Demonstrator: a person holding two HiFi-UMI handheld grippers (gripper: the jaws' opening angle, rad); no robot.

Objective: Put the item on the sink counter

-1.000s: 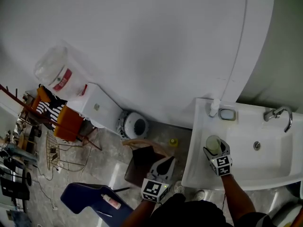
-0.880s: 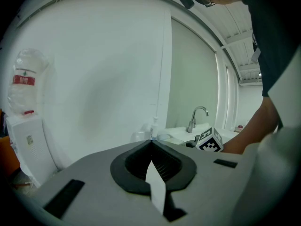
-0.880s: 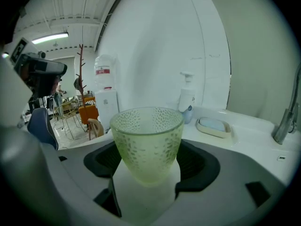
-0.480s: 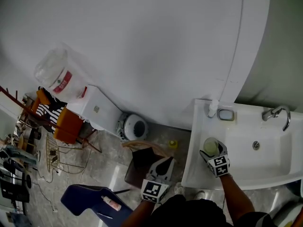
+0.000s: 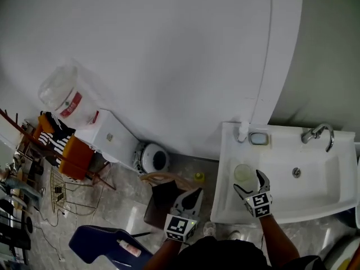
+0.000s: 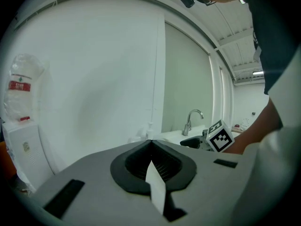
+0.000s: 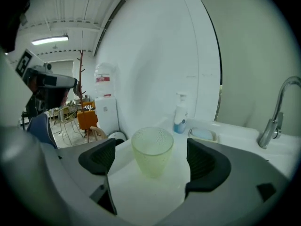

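Note:
A pale yellow-green dimpled cup stands upright on the white sink counter, at its left part beside the basin. My right gripper has a jaw on either side of the cup. The jaws are opening, and neither pad touches it. From the head view the cup sits just ahead of the right gripper on the counter. My left gripper hangs below the counter's left edge. Its jaws are shut with nothing between them, as the left gripper view shows.
A soap bottle and a soap dish stand at the counter's back, with the faucet to the right. On the floor are a water dispenser, a round bin, an orange chair and a blue chair.
The right gripper's jaws have spread apart and drawn back a little from the cup, which stays standing on the counter. The head view has shifted slightly. The left gripper has hardly moved.

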